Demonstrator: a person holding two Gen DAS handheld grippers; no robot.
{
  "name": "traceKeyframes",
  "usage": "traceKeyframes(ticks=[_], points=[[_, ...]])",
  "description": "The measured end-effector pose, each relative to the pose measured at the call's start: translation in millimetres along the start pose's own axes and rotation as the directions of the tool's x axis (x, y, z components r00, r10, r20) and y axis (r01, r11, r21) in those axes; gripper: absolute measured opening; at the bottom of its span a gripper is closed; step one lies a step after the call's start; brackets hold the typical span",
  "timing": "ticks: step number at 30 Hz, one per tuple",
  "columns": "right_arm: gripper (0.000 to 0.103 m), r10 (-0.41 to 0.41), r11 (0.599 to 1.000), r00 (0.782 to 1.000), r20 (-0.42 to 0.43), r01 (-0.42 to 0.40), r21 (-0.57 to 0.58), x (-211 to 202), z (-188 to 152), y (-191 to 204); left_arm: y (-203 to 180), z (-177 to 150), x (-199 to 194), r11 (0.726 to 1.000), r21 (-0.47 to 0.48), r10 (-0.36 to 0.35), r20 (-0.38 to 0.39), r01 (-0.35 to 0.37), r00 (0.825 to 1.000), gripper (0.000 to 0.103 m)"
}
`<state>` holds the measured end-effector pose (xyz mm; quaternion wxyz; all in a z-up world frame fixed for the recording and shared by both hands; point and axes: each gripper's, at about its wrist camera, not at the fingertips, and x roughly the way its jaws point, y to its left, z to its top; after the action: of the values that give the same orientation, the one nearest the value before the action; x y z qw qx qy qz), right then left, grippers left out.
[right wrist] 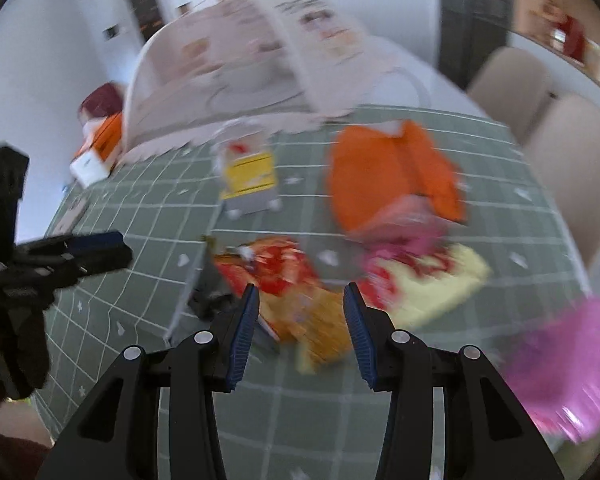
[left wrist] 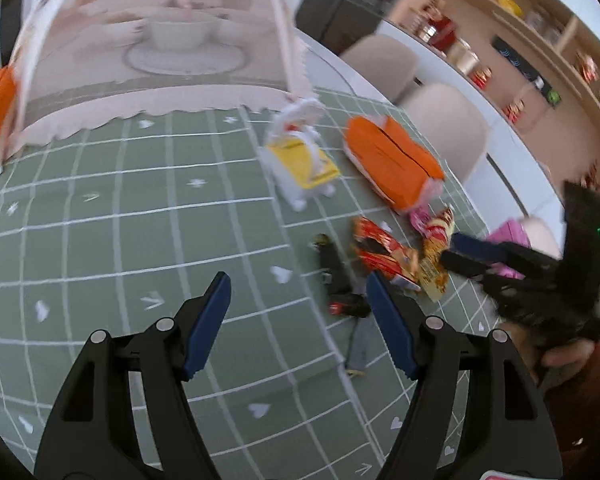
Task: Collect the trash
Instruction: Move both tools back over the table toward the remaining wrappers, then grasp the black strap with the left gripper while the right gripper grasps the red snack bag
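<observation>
Wrappers point(left wrist: 396, 256) lie on tablecloth point(left wrist: 140, 220) before food cover point(left wrist: 152, 52).

Left gripper point(left wrist: 298, 290) and right gripper point(right wrist: 300, 300), both angled downward, jaws apart and empty; a hand point(left wrist: 560, 354) grasps the right gripper's handle.

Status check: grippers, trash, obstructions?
Left gripper open, empty. Right gripper open, above red-orange crinkled snack wrapper. Nothing blocking.
</observation>
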<state>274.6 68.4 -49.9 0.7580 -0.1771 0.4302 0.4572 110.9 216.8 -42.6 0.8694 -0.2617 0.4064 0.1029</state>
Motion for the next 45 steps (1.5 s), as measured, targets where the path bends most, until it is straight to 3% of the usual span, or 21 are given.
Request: traceKeyframes(ticks=[4, 10, 13, 18, 21, 23, 29, 30, 33, 38, 45], points=[[0.042, 0.023, 0.999, 0.997, -0.077, -0.024, -0.021, 37.0, 2.5, 5.7, 12.4, -3.9, -6.0, 0.999, -0.033, 0.016, 0.003, -0.015, 1.0, 0.067], [0.042, 0.051, 0.998, 0.995, -0.092, -0.053, -0.025, 41.3, 0.9, 5.8, 18.4, -10.3, -0.5, 0.998, -0.063, -0.019, -0.026, 0.017, 0.999, 0.067], [0.042, 0.026, 0.999, 0.994, -0.103, -0.029, -0.031, 38.4, 1.5, 9.4, 11.6, -11.4, 4.3, 0.998, -0.057, -0.044, -0.036, 0.042, 0.998, 0.067], [0.042, -0.03, 0.999, 1.0, 0.008, 0.031, -0.019, 14.1, 8.9, 2.3, 9.3, -11.9, 4.1, 0.997, -0.057, -0.054, -0.037, 0.052, 0.998, 0.067], [0.042, 0.028, 0.997, 0.996, -0.09, -0.022, 0.07, 34.2, 8.2, -19.7, 11.2, -13.4, 4.8, 0.997, -0.063, -0.049, -0.039, 0.046, 0.998, 0.067], [0.042, 0.034, 0.997, 0.995, -0.099, -0.026, 0.078, 42.2, 4.9, -23.4, 11.9, -14.7, 4.6, 0.997, -0.068, -0.048, -0.039, 0.045, 0.998, 0.067], [0.042, -0.03, 0.999, 0.993, -0.118, 0.025, -0.048, 50.1, -1.3, -0.6, 11.5, -16.1, 5.9, 0.997, -0.062, -0.043, -0.05, 0.04, 0.998, 0.067], [0.041, -0.049, 0.996, 0.992, -0.12, 0.04, -0.08, 49.8, -2.9, 3.8, 11.0, -15.6, 6.4, 0.997, -0.06, -0.042, -0.052, 0.039, 0.998, 0.067], [0.017, -0.026, 0.998, 0.992, -0.127, 0.02, -0.056, 44.7, -1.8, 3.5, 7.1, -12.6, 8.1, 0.998, -0.046, -0.049, -0.055, 0.046, 0.997, 0.067], [0.015, -0.071, 0.997, 0.997, 0.01, 0.07, 0.032, -5.5, 13.9, -11.7, -3.4, -11.8, 9.5, 0.998, -0.006, -0.066, -0.063, 0.066, 0.996, 0.067], [0.015, -0.146, 0.977, 0.979, 0.143, 0.12, 0.177, -73.8, 8.3, -39.3, -28.2, -17.9, 35.8, 0.995, 0.059, -0.078, -0.132, 0.086, 0.988, 0.067]])
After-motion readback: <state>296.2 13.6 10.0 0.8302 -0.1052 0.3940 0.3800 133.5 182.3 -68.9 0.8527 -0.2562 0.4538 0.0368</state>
